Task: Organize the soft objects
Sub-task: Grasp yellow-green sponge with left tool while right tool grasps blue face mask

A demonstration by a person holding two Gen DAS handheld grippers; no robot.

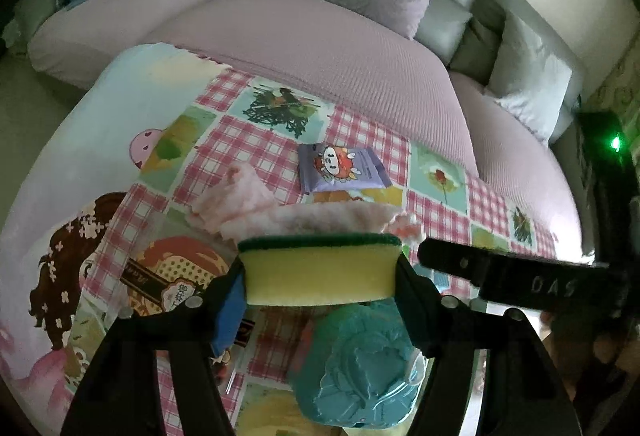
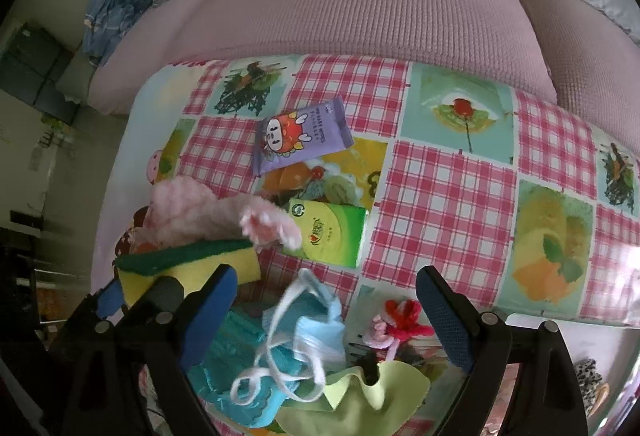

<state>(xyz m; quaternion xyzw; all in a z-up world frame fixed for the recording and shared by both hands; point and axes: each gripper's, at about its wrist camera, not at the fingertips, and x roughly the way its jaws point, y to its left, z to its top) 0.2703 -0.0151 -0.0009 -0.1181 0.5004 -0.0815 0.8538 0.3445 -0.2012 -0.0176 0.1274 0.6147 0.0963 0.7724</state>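
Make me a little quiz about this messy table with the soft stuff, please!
1. True or false: the left claw is squeezing a yellow sponge.
2. What colour is the wipes packet: A green, B purple, C red?
3. Fill in: the right claw is open, above a pale blue ____ with white strings.

Key
1. True; the sponge has a green scrubby top.
2. B. The green one is the tissue pack beside the fluffy pink cloth.
3. Face mask.
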